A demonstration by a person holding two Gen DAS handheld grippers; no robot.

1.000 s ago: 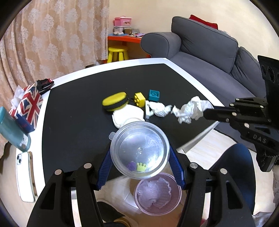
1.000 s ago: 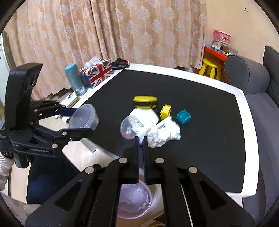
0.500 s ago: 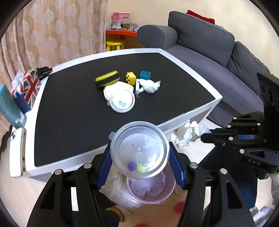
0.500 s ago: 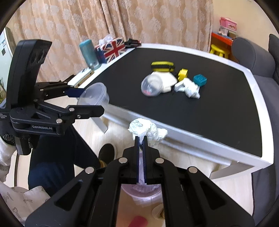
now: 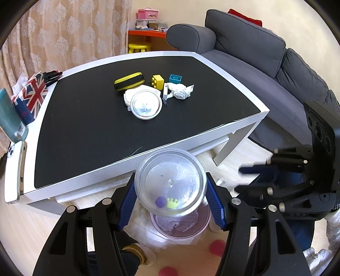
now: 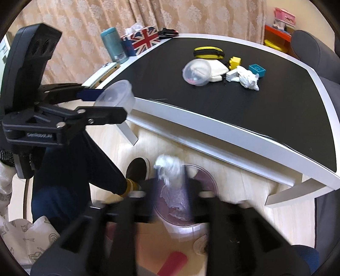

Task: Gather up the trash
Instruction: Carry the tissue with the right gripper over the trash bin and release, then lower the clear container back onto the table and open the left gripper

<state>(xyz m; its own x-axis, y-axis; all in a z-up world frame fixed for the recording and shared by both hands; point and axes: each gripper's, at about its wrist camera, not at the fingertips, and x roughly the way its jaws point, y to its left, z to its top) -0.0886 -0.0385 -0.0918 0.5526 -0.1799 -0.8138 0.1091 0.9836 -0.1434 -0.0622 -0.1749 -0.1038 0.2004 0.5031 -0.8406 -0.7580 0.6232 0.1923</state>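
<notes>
Open floor gap above the lined bin (image 6: 204,176), table edge (image 6: 212,135) and shoe (image 6: 138,167) close alongside.

– What kind of place are we looking at?
– A living room at home. A gray sofa (image 5: 250,48) is sitting by the table (image 5: 127,118), curtains (image 6: 180,17) are hanging, and a yellow stool (image 5: 139,47) is standing nearby.

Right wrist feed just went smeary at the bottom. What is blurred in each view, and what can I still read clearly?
Right wrist view: the right gripper and the tissue wad above the bin are motion-smeared, so the jaw state is unreadable; the table stays sharp. Left wrist view: mostly crisp, the clear container sharp in the left gripper; only the right gripper's tips are streaked.
</notes>
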